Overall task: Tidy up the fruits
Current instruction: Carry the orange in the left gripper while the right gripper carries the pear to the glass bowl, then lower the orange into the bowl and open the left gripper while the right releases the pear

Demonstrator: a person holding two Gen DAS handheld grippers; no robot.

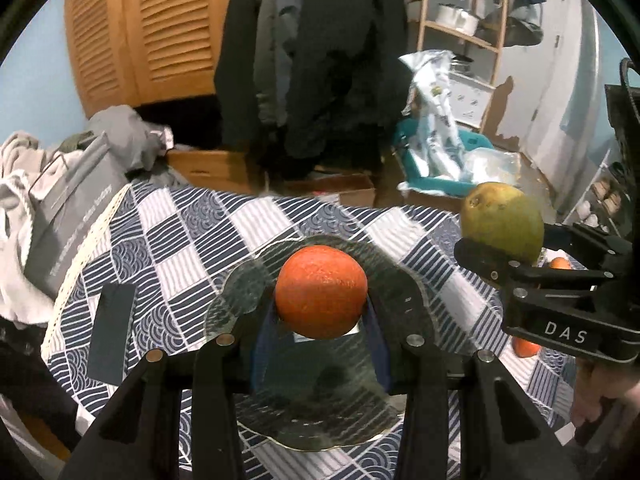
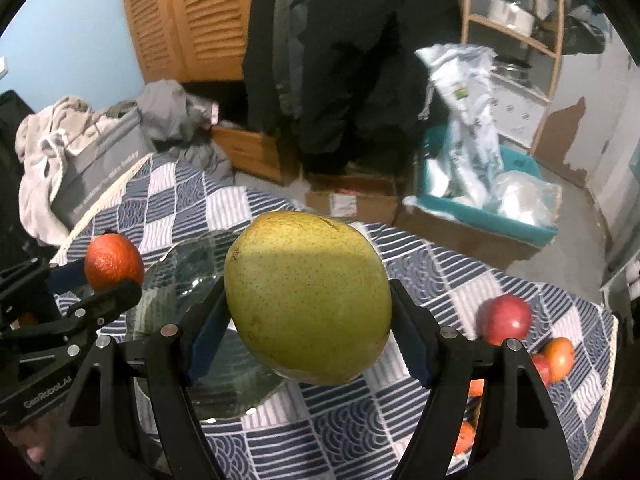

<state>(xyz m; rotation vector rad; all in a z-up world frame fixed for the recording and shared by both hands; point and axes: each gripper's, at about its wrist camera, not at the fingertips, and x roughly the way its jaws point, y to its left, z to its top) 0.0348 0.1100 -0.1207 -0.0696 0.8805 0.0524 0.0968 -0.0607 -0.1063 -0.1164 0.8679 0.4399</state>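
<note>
Carrying two fruits at once, both grippers hang over the checked cloth [image 1: 256, 216] near the glass plate [image 1: 240, 292]. The left gripper [image 1: 322, 312] is clamped on an orange [image 1: 321, 291], which sits between its blue pads directly above the plate's middle. The right gripper [image 2: 310, 332] is closed on a mango [image 2: 308, 300], greenish-yellow and much the wider fruit, held over the plate's near right edge, with cloth showing beneath part of it.

This looks like the delivery step: fruit gathered from the table and brought to the plate. More remains on the cloth to the right, an apple [image 2: 506, 318] and several small reddish-orange fruits [image 2: 558, 358] just beside it, so the sorting is far from finished.

Next, each fruit needs lowering until it rests on the glass before the jaws part. The orange is well placed; the mango probably needs shifting further over the plate first. Both are round and may roll on smooth glass, and the two grippers are close together, so setting one down at a time seems wiser.
</note>
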